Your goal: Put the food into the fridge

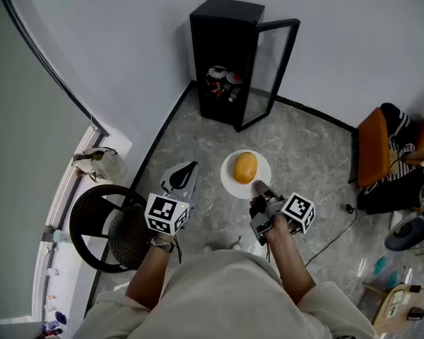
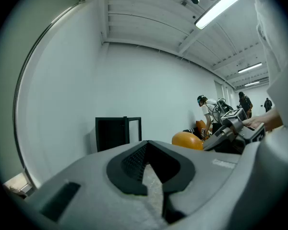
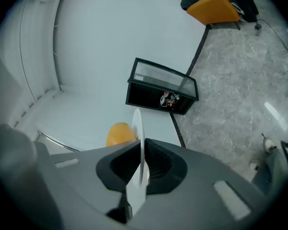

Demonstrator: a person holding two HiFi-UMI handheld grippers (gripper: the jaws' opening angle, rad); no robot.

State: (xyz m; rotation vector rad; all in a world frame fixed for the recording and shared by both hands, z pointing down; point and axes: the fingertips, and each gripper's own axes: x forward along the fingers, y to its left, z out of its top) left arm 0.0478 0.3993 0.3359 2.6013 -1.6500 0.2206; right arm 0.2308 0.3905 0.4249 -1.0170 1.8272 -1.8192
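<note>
A white plate [image 1: 246, 174] carries a rounded orange food item [image 1: 245, 167] above the grey floor. My right gripper [image 1: 260, 189] is shut on the plate's near rim; in the right gripper view the plate [image 3: 140, 143] stands edge-on between the pads, with the food [image 3: 121, 134] to its left. My left gripper [image 1: 181, 178] hangs beside the plate on the left, shut and holding nothing. Ahead by the wall stands the black fridge [image 1: 226, 55] with its glass door [image 1: 275, 69] swung open and several cans [image 1: 222, 82] inside. The left gripper view shows the fridge [image 2: 117, 132] and the food [image 2: 187, 140].
A black round chair [image 1: 106, 228] is at my lower left, with a pale bag [image 1: 99, 162] by the wall. An orange chair [image 1: 374, 147] draped with striped cloth stands right, and a cable [image 1: 332, 232] runs over the floor. People [image 2: 209, 111] stand far off.
</note>
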